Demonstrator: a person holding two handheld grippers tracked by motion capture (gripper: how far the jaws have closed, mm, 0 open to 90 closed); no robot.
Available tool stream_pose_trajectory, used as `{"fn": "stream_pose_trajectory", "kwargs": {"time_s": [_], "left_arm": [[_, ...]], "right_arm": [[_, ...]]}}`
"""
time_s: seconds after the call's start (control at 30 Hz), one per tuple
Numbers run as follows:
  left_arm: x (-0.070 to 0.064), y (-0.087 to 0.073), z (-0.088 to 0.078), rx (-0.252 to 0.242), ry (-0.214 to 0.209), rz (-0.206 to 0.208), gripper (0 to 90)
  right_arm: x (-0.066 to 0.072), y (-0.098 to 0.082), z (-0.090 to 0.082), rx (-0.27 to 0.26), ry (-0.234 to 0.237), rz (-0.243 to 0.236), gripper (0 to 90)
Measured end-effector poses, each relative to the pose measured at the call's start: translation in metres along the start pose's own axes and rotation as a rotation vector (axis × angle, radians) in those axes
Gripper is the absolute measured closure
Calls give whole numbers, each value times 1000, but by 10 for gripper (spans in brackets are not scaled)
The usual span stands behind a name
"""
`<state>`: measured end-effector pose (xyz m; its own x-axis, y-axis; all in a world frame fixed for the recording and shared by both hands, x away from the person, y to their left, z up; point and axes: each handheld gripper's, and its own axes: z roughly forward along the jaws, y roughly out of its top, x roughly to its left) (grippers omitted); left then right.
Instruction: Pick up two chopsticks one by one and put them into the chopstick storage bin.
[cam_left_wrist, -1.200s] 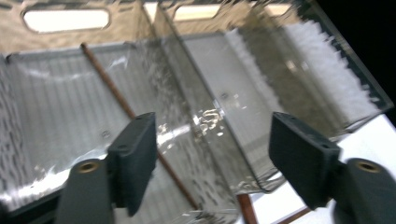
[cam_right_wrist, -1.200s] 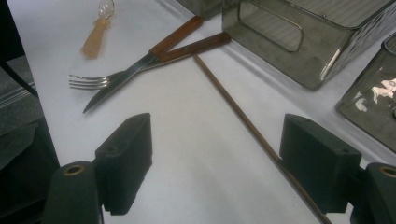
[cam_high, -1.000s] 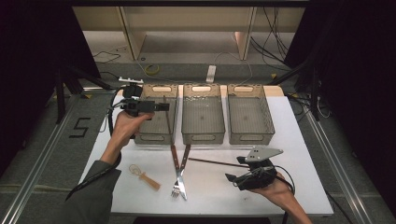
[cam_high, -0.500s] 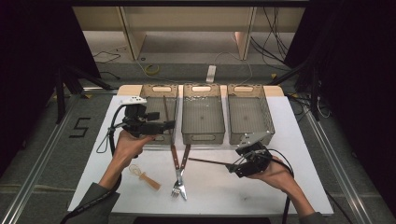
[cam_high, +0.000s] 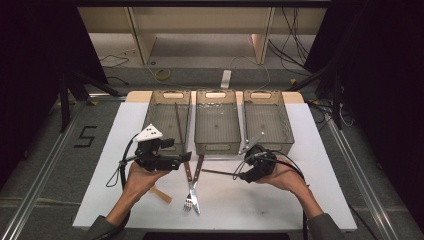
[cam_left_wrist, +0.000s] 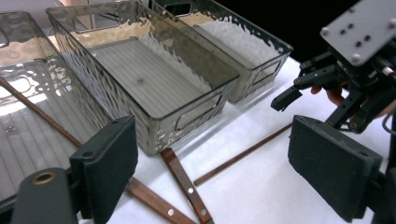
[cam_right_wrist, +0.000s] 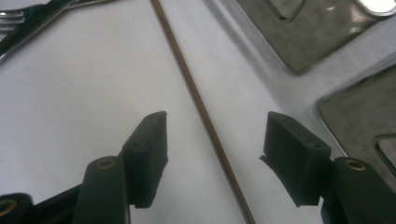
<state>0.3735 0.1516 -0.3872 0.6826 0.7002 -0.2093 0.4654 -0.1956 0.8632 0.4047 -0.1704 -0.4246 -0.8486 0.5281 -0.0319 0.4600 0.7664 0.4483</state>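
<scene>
Chopstick (cam_right_wrist: 201, 109) is the thing here: one thin, dark brown wooden stick, lying flat on the white table (cam_high: 320, 200) in front of the middle bin (cam_high: 217, 122). In the high view its long axis runs nearly straight across, one end toward the fork (cam_high: 188, 200) and knife (cam_high: 196, 187), the other at my right gripper (cam_high: 246, 169). It's round, smooth and very slim. In the right gripper view it passes between my two black jaws, which have just been closing in but aren't touching it yet. My left gripper (cam_left_wrist: 210, 158) has its flat padded jaws spread wide with nothing in them, near the wood-handled cutlery. The bins are smoky clear plastic with a rippled texture, and another chopstick (cam_high: 178, 127) lies in the left bin (cam_high: 167, 122).
</scene>
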Motion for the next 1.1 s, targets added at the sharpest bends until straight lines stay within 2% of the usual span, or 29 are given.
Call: {"fn": "stream_pose_trajectory", "kwargs": {"time_s": [0.07, 0.17, 0.27, 0.4, 0.53, 0.57, 0.73, 1.1], "left_arm": [[-1, -5, -1, -5, 8, 10, 153], [-4, -12, -2, -9, -2, 14, 153], [-6, -16, -4, -14, -3, 31, 153], [-7, -23, -4, -17, -6, 13, 153], [-9, -27, -5, -11, 6, 27, 153], [-9, -27, -6, -13, 4, 28, 153], [-10, -29, -8, -25, 7, 27, 153], [-9, -30, -8, -22, 8, 35, 153]], "right_arm": [[-1, 3, 4, 23, 11, 2, 430], [-3, 6, 10, 46, 20, 14, 446], [-4, 9, 14, 75, 24, 4, 465], [-5, 10, 22, 116, 33, -2, 502], [-6, 10, 29, 153, 30, -4, 554], [-8, 10, 30, 155, 37, -13, 589], [-9, 10, 32, 167, 44, -1, 627], [-9, 11, 40, 205, 38, -24, 703]]}}
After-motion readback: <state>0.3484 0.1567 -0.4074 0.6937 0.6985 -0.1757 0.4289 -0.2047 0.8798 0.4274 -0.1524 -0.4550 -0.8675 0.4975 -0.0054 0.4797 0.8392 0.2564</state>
